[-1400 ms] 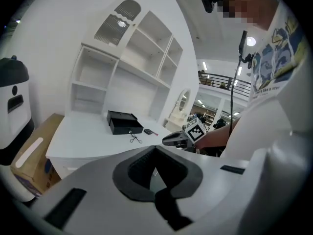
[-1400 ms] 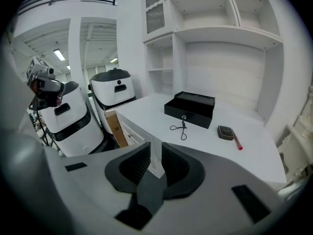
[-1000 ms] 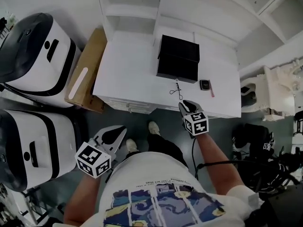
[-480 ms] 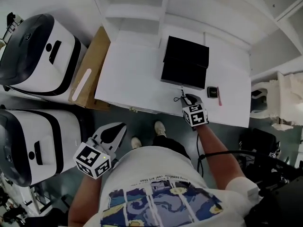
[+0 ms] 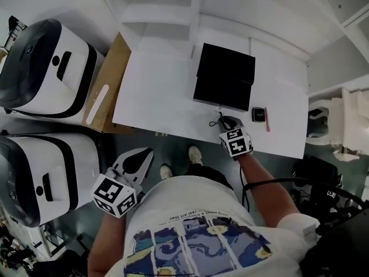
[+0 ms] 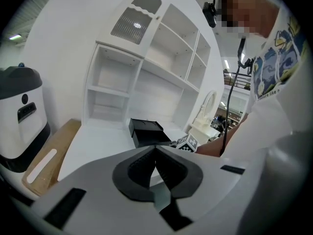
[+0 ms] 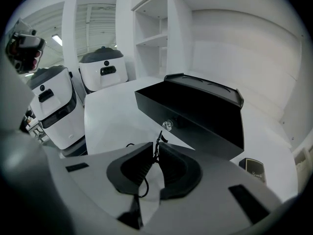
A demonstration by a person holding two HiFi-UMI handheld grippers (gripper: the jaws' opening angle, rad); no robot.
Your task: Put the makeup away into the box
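Note:
The black box (image 5: 225,77) stands open on the white table (image 5: 155,91); it also shows in the right gripper view (image 7: 195,111) and the left gripper view (image 6: 146,131). Just in front of it lies a thin black wire tool (image 5: 215,120). My right gripper (image 5: 226,122) is down on it; its jaws have just been closing and now pinch the wire (image 7: 158,137). A small dark compact (image 5: 258,115) and a pink stick (image 5: 267,120) lie to the right. My left gripper (image 5: 135,163) hangs off the table's near edge, shut and empty (image 6: 155,150).
Two white-and-black machines (image 5: 46,68) (image 5: 40,172) stand on the floor at the left. A brown cardboard panel (image 5: 106,91) leans beside the table. White shelving (image 5: 190,10) rises behind the box. Cables and dark gear (image 5: 323,183) lie at the right.
My right gripper has moved forward and down to the table in front of the box and closed on the wire tool. The left gripper has stayed below the table edge.

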